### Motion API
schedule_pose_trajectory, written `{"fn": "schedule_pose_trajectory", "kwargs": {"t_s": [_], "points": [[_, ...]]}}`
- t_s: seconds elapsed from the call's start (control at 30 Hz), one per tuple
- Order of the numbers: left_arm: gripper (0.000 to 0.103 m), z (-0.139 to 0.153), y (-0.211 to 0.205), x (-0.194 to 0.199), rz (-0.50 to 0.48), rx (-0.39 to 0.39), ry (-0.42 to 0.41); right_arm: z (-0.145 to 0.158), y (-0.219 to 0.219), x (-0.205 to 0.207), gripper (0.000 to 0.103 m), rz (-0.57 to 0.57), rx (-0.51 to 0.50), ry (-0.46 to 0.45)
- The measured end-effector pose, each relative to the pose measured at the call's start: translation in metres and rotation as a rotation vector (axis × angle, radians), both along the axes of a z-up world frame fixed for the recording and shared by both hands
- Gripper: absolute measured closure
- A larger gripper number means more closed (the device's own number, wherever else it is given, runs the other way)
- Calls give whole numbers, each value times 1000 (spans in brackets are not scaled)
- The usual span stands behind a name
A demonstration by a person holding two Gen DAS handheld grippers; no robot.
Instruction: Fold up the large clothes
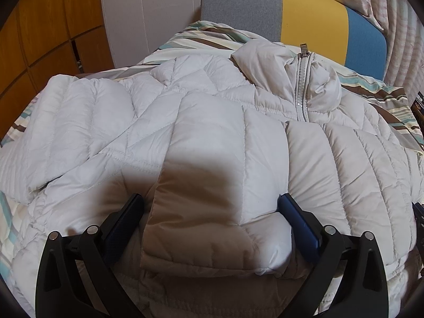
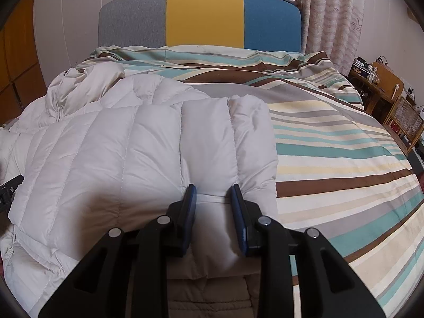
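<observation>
A white quilted down jacket [image 1: 212,122] lies front up on the striped bed cover [image 1: 212,33], its zipper [image 1: 302,79] and collar at the far side. A sleeve [image 1: 217,185] lies folded across the body. My left gripper [image 1: 210,202] is open, its jaws standing either side of the sleeve cuff without pinching it. In the right wrist view the jacket [image 2: 111,159] fills the left half. My right gripper [image 2: 213,193] is shut on a fold of the jacket's right edge, fabric bunched between the blue pads [image 2: 190,201].
The striped bed cover [image 2: 344,159] stretches to the right of the jacket. A grey, yellow and blue headboard [image 2: 201,16] stands at the far end. Curtains [image 2: 334,13] and a wooden side table [image 2: 381,84] are at the right; orange cabinets [image 1: 39,26] at the left.
</observation>
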State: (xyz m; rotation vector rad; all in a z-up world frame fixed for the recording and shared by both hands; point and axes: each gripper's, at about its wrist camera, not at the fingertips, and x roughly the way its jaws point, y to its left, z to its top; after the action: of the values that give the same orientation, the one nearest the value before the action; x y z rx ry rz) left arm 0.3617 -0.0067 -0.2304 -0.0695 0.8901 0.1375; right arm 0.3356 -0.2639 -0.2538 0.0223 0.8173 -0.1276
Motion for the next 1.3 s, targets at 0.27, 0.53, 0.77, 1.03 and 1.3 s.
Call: {"fn": "schedule_pose_trajectory", "kwargs": {"t_s": [0.27,0.53,0.77,1.03,1.3], "points": [[3,12,14,-20,-36,-66,15,1,-1,0,76,-2,4,-2],[3,42,81,-51,110,-175,-62,1,-1,0,76,-3,0,-1],[3,50,174,-71,312,-176,-86,1,-1,0,76,-3,-1,-1],[3,43,276,-95,562,-177,-84,2,-1,0,76,-4,-4,-1],[3,34,350,-118,783,-227,-90,2,-1,0,76,-6,-8,0]]}}
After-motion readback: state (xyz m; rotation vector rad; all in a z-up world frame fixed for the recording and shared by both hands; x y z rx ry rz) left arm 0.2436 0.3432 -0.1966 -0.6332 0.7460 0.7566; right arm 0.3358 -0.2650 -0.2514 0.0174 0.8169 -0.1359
